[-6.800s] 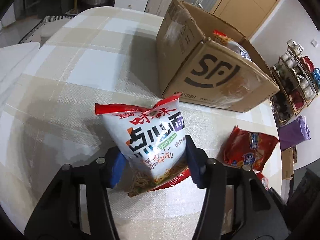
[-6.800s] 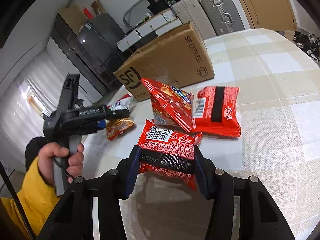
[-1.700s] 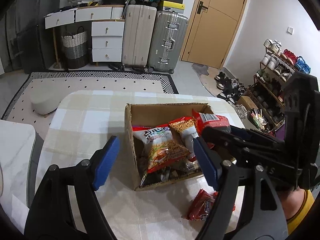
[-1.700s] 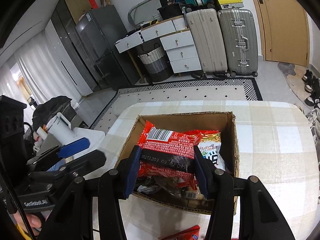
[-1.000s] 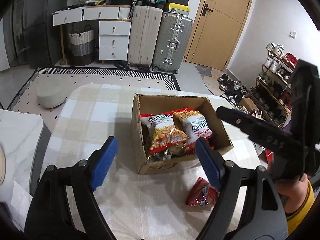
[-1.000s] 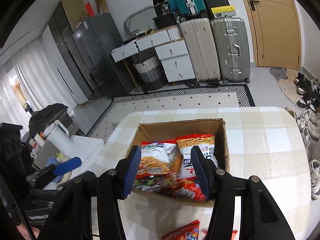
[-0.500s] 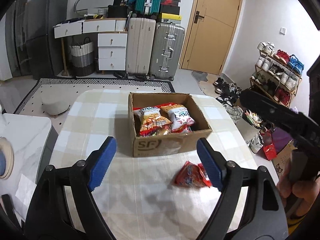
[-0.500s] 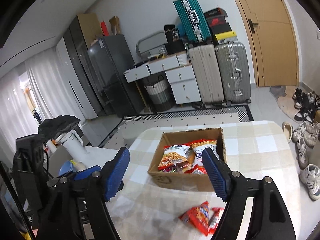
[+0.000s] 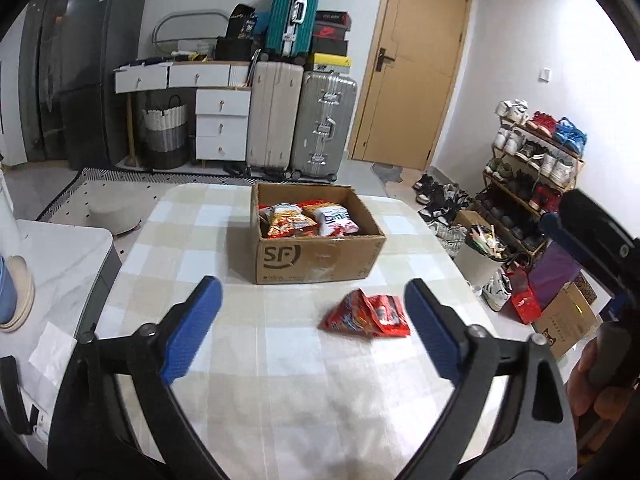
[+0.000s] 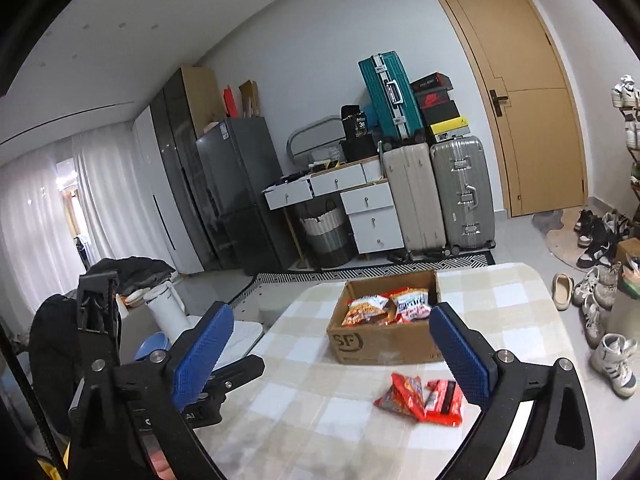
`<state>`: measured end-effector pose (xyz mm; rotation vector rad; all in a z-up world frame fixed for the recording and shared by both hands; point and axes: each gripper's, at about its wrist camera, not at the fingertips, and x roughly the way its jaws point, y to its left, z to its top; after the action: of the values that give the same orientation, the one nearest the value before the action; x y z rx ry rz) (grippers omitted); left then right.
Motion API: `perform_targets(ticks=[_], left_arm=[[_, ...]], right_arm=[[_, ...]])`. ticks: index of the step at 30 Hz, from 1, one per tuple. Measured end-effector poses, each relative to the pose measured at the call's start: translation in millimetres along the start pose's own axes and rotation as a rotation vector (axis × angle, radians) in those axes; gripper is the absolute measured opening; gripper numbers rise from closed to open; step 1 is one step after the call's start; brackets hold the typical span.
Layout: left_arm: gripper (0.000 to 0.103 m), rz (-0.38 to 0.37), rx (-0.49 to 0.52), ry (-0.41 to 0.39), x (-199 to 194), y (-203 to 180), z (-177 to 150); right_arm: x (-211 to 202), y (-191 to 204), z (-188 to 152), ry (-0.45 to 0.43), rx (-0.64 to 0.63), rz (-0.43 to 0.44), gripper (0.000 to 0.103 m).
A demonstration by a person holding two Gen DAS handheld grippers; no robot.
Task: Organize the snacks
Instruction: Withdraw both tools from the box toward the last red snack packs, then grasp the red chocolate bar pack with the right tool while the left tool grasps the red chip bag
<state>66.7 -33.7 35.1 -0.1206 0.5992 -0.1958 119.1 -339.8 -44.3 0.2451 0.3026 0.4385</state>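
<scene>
Now both claws hang high over the counter (image 9: 280,380), empty. Left claw (image 9: 312,320) spread wide, nothing between its pads; right claw (image 10: 328,356) likewise spread and bare. Box (image 9: 320,256) sits mid-counter, several packets already lying inside. Two red packets (image 9: 366,314) remain out, lying together on the cloth just in front of the box, one partly over the other. I judge them light, crinkly, puffed with air, contents brittle; foil likely slick. Best hold: across the middle of the upper packet with a gentle squeeze, or by a crimped end seam. Too hard a pinch may crush what's inside.
</scene>
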Motion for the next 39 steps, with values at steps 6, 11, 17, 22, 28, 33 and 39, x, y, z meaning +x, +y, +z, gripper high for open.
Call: perform_targets(ticks=[6, 11, 17, 22, 28, 33, 39], left_arm=[[0.103, -0.008, 0.058, -0.04, -35, -19, -31], [0.103, -0.019, 0.059, -0.034, -40, -24, -48], [0.103, -0.021, 0.056, 0.006, -21, -19, -59], [0.103, -0.017, 0.038, 0.06, 12, -8, -64], [0.103, -0.026, 0.034, 0.146, 71, -5, -72], [0.103, -0.032, 0.041, 0.212, 123, -8, -78], [0.103, -0.042, 0.093, 0.304, 201, -28, -68]], right_arm=[[-25, 14, -43, 0.032, -0.071, -0.062, 0.101], [-35, 16, -74, 0.026, -0.111, -0.104, 0.101], [-29, 5, -88, 0.033, -0.098, -0.13, 0.101], [-21, -15, -95, 0.037, -0.056, -0.138, 0.101], [4, -49, -108, 0.071, 0.002, -0.16, 0.101], [30, -84, -119, 0.128, 0.07, -0.147, 0.101], [59, -127, -132, 0.2, 0.171, -0.142, 0.101]])
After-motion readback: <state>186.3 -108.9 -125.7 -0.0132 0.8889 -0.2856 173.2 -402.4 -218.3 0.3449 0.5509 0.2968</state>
